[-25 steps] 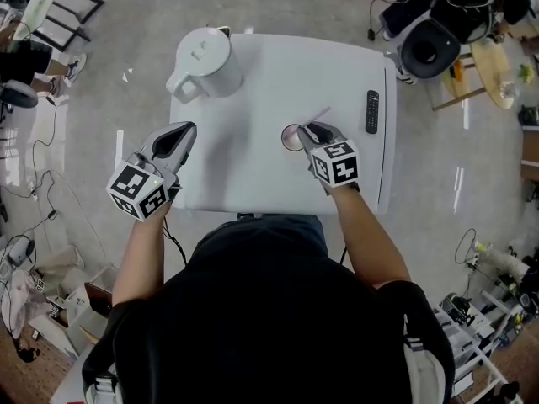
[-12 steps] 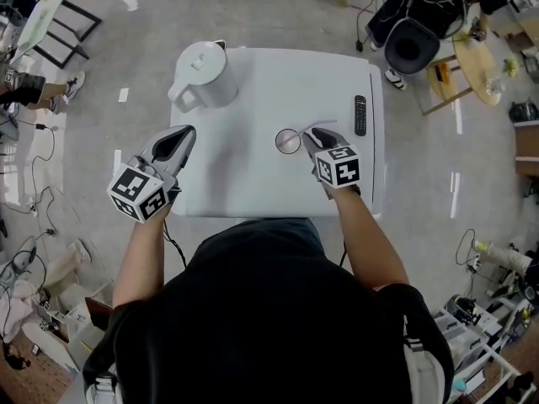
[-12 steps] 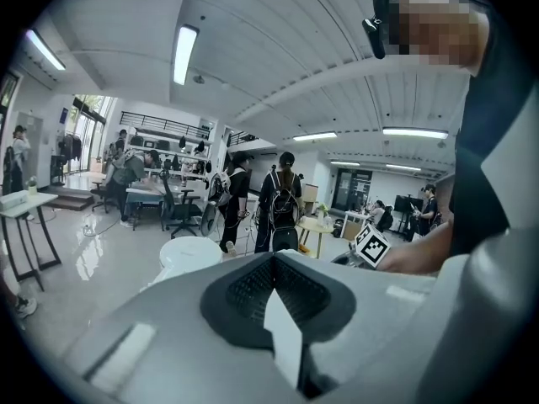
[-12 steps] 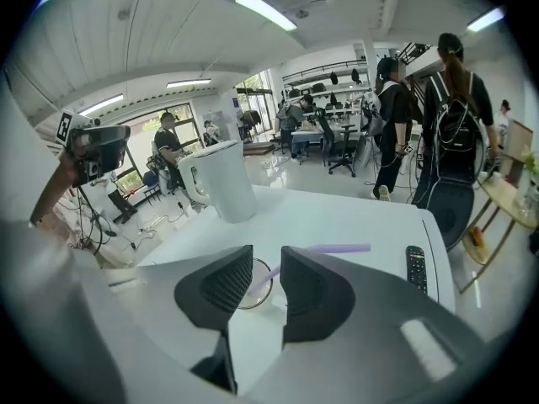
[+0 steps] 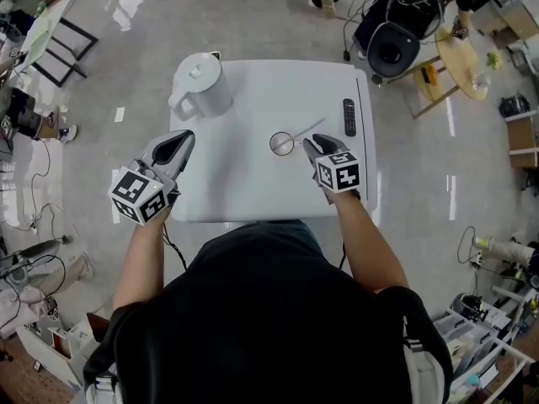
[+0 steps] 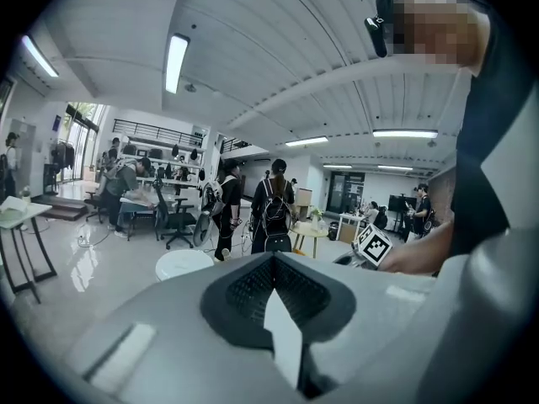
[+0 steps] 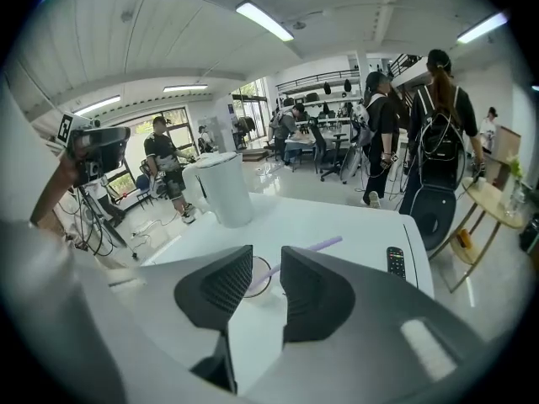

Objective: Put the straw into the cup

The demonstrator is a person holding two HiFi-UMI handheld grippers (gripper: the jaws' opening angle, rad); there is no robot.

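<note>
A small clear cup point(image 5: 282, 143) stands on the white table point(image 5: 244, 183), right of its middle. A pale purple straw point(image 5: 308, 130) has its lower end in the cup and leans out to the upper right. My right gripper point(image 5: 308, 143) sits just right of the cup, open, with nothing between its fingers. In the right gripper view the straw point(image 7: 322, 245) and the cup point(image 7: 258, 279) show through the gap between the jaws. Over the table's left edge my left gripper point(image 5: 180, 138) is shut and empty; its own view looks out into the room.
A white lidded jug point(image 5: 202, 82) stands at the table's far left corner, also seen as the jug point(image 7: 222, 188) in the right gripper view. A black remote point(image 5: 349, 116) lies near the right edge. People, chairs and cables surround the table.
The straw now leans lower over the cup's rim. My right gripper stays beside the cup, slightly drawn back. The left gripper has not moved; the head view has drifted.
</note>
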